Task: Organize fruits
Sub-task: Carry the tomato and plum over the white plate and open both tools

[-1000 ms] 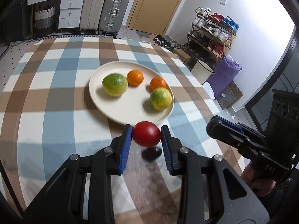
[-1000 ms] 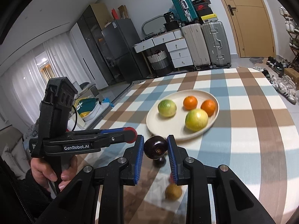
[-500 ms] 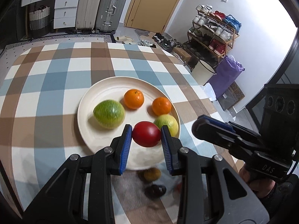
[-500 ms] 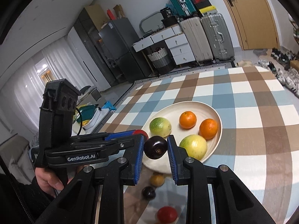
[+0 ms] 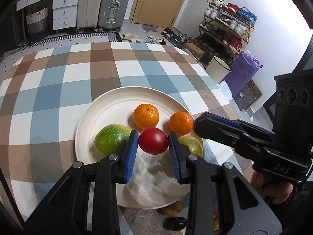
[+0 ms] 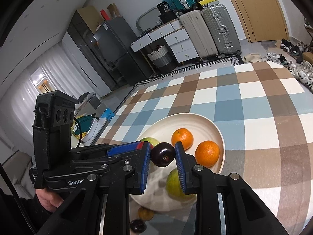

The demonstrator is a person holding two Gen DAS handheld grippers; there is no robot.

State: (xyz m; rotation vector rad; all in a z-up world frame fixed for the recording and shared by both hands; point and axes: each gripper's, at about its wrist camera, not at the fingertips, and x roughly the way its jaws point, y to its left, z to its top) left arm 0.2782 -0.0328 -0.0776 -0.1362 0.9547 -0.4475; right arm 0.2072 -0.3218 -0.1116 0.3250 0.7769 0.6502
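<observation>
The left hand-held gripper (image 5: 153, 148) is clamped on a red fruit (image 5: 153, 140), and the right hand-held gripper (image 6: 162, 163) is clamped on a dark plum (image 6: 163, 154). Both hang over the cream plate (image 5: 109, 109) on the checked bench (image 5: 58, 90). The free plate floor lies directly below and slightly left of the left pair, between the green fruit (image 5: 111, 138) and the near rim, so the left looks better placed to set down first.
</observation>
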